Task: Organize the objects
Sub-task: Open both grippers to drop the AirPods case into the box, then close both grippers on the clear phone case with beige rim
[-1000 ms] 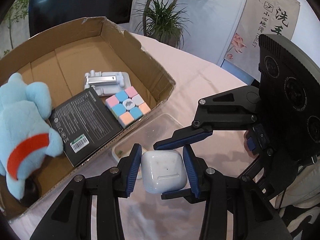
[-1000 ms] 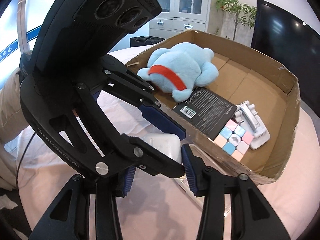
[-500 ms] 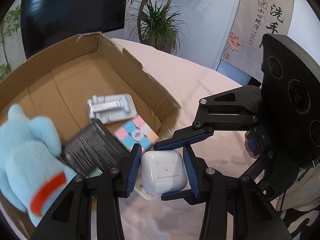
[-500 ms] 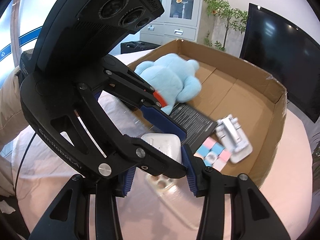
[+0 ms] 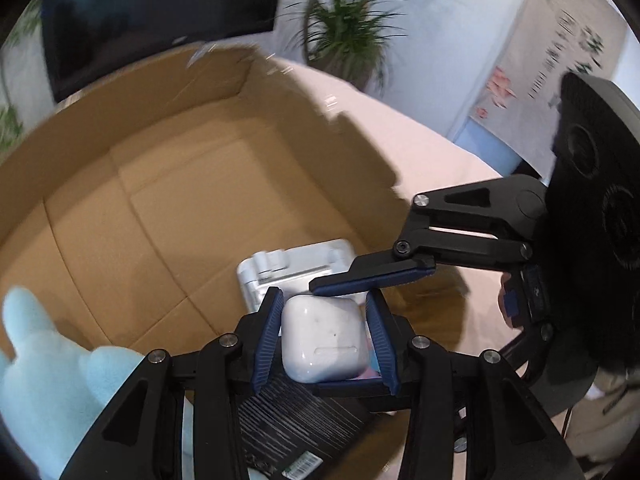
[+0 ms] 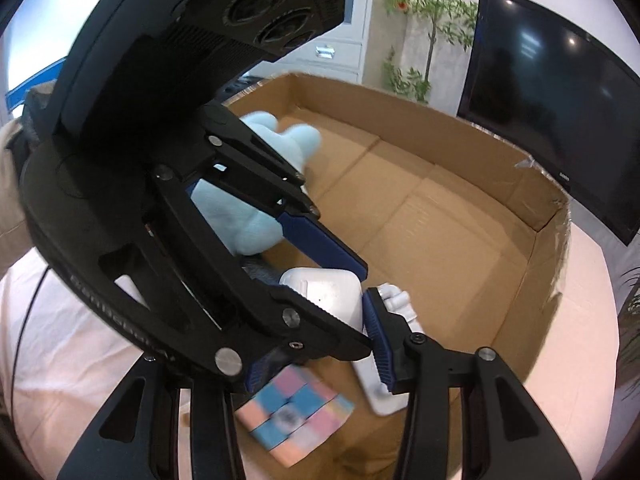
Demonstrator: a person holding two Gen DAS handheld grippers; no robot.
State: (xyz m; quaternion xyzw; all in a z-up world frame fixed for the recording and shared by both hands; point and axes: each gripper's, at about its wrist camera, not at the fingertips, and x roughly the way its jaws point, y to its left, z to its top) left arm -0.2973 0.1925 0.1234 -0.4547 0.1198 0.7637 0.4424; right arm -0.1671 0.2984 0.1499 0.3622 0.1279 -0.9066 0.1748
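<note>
A: Where is the white earbud case (image 5: 323, 338)?

B: At lower centre of the left wrist view, pinched between the blue ribbed fingers (image 5: 269, 334) of the left gripper (image 5: 324, 340). It hangs over the cardboard box (image 5: 168, 184), which fills the middle and left of that frame.

A: And the right gripper (image 5: 372, 276)?

B: It comes in from the right side of the same frame, one blue finger lying across the top edge of the case. In the right wrist view its own fingers stand one on either side of the case (image 6: 332, 296), near lower centre; the left one is hidden behind the other gripper, so I cannot tell whether they press on the case.

A: What lies in the box?

B: A light-blue plush toy (image 5: 44, 372) at lower left, a white phone stand (image 5: 292, 268) just above the case, and a black packet (image 5: 296, 420) with a barcode at the bottom. The right wrist view also shows a pastel puzzle cube (image 6: 294, 416) at bottom centre.

A: And under the box?

B: A bench (image 5: 432, 160) with a pale pink cloth, at the right of the left wrist view.
</note>
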